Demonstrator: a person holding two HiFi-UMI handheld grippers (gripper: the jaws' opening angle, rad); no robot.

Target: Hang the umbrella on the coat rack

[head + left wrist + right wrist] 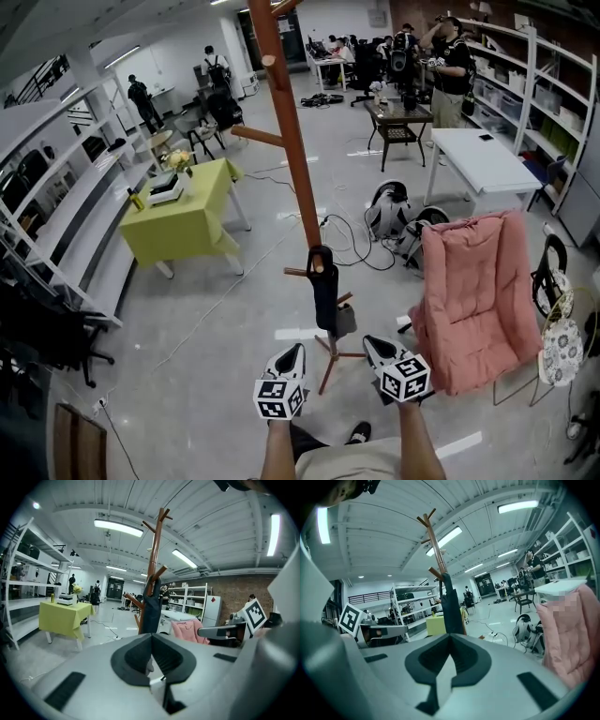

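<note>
- Open lab-workshop hall: white shelving racks [70, 230] down left and right edges.
- People [452, 70] at equipment tables [398, 117], upper centre.
- Loose cables [354, 246] on floor [234, 314]; ceiling strip lights [118, 527], brick wall [234, 592].

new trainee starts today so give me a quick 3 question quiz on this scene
1. True or false: the umbrella already hangs on the coat rack.
2. Which one holds something? A) left tool B) right tool C) neither
3. Fill in: the chair right of the rack is ___ in colour.

Key: 1 true; 2 C, both are shut and empty; 3 pink.
</note>
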